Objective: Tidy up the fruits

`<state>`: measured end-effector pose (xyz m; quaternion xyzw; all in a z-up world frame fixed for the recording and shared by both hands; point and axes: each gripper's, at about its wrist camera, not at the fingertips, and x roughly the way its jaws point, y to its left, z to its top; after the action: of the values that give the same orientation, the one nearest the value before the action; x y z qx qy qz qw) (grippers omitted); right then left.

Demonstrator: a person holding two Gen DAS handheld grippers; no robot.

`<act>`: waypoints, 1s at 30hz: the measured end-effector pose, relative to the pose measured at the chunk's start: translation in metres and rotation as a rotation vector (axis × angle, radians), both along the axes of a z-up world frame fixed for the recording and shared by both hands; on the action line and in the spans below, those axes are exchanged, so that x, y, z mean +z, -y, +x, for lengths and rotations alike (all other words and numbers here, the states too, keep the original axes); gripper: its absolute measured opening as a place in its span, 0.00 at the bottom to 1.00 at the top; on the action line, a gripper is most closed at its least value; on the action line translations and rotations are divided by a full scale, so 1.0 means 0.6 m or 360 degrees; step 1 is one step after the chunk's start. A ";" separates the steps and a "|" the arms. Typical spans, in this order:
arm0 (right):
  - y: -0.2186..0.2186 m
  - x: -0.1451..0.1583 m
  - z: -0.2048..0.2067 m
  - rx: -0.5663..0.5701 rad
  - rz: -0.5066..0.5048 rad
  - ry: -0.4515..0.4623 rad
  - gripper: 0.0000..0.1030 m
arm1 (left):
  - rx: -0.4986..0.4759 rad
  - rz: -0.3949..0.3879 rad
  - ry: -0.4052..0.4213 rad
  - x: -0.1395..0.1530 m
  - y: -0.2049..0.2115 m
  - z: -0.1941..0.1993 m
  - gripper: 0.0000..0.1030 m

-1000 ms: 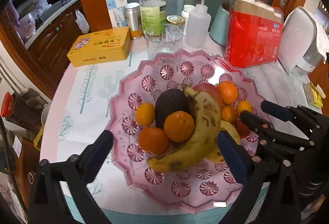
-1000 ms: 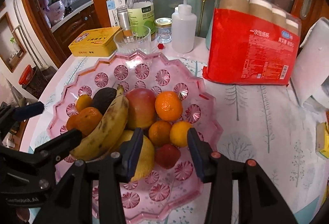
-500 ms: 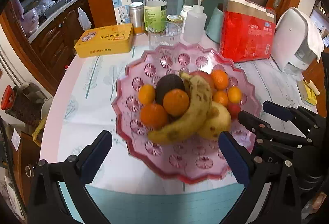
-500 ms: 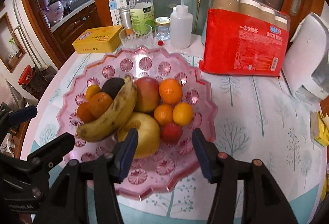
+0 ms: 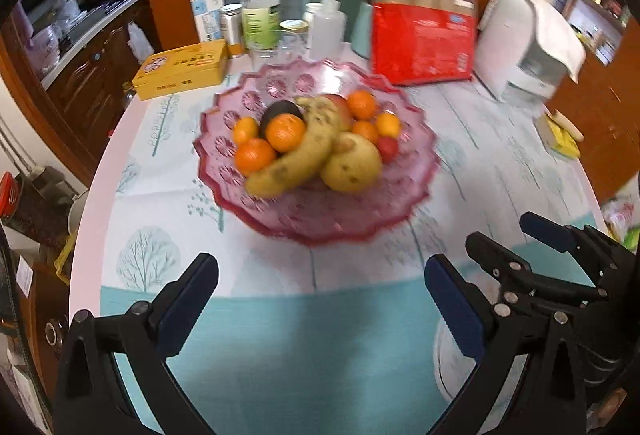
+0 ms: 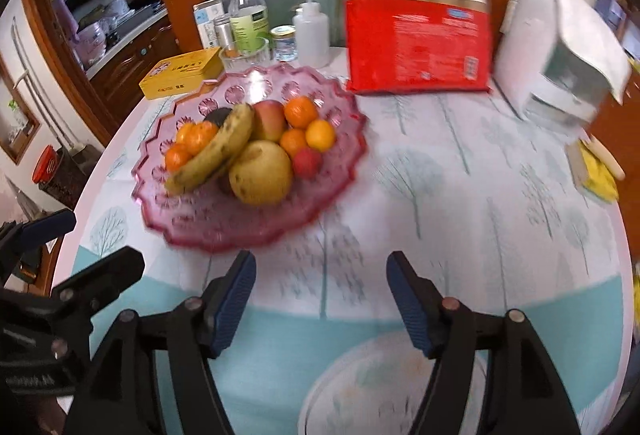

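Left gripper (image 5: pixel 320 299) and right gripper (image 6: pixel 320 299): fingers spread wide apart, nothing between the pads; both hang over the near, teal-edged part of the tablecloth (image 6: pixel 440 195), short of the pink glass bowl (image 5: pixel 416 195). A clear round plate (image 6: pixel 360 375) lies on the cloth beneath the right gripper.

The fruit sits piled in the bowl's middle. A spotted banana (image 5: pixel 304 151) lies diagonally across the heap, resting on oranges (image 5: pixel 285 133) and against a large yellow pear (image 5: pixel 351 167). A dark avocado (image 5: pixel 280 111), an apple (image 6: pixel 270 121) and a small red fruit (image 6: pixel 307 163) fill the rest.

Handling, as judged: the banana looks ripe and soft, so it bruises under a hard pinch; grip it across the mid-body, lightly. The pear is the heaviest and round, likely to slip; take it across its widest part. Oranges are firm and light, but lifting the banana may set them rolling. The bowl is rigid and breakable; avoid striking its scalloped rim.
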<state>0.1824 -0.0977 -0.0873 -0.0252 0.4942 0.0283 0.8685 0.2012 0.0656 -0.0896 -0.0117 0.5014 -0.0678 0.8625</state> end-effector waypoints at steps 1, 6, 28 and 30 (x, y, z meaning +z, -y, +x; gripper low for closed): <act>0.006 0.004 -0.018 -0.0015 0.0004 -0.0003 0.68 | -0.0022 -0.0004 -0.0002 0.004 0.006 -0.015 1.00; 0.037 0.025 -0.109 -0.0101 0.0006 -0.0022 0.70 | -0.0111 -0.0018 -0.0008 0.033 0.035 -0.083 1.00; 0.153 0.174 -0.321 -0.0207 0.0006 0.0233 0.79 | 0.0115 0.0068 0.0158 0.159 0.143 -0.294 1.00; 0.159 0.177 -0.323 -0.0190 0.0012 0.0238 0.79 | 0.0143 0.0066 0.0167 0.162 0.146 -0.302 1.00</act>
<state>-0.0117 -0.1931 0.0189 0.0054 0.4285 -0.0238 0.9032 0.0199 -0.0221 0.0074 -0.0125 0.4558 -0.0192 0.8898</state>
